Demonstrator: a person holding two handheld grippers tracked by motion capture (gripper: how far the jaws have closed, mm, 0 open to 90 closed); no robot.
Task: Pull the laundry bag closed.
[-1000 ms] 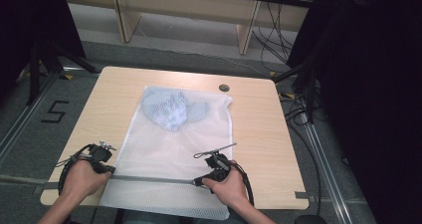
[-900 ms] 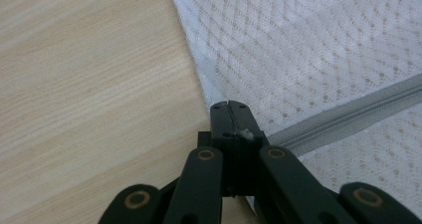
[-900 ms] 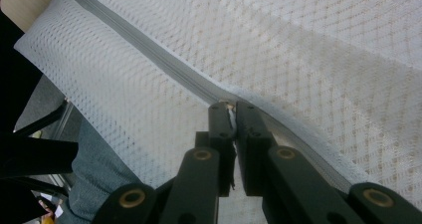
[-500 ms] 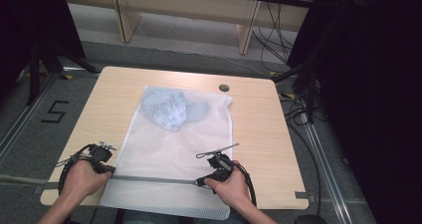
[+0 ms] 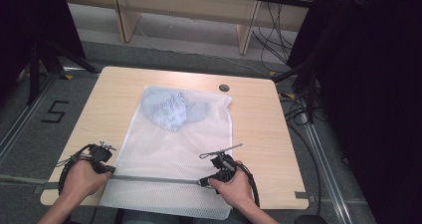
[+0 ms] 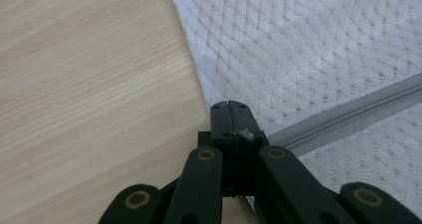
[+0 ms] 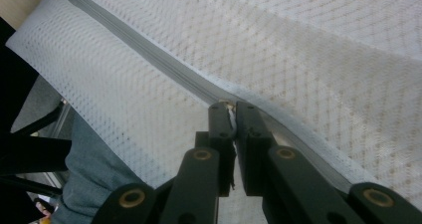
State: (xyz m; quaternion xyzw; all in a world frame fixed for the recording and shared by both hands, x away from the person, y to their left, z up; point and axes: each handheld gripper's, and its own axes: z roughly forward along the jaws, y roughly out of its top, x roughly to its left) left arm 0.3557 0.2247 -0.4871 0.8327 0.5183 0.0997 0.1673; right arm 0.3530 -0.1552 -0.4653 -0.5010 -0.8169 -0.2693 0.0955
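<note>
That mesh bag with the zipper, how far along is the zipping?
Done: blue clothing sits inside the mesh bag. In hand: left tool pins the grey zipper at its end; right tool grips the pull. Left: the bit of zipper beyond the right tool.

Your mesh bag (image 5: 171, 157) lies on the table (image 5: 259, 129), its near end overhanging the near edge. Clothing (image 5: 171, 109), probably inside, sits at its far end; the zipper (image 5: 154, 179) crosses near you.
</note>
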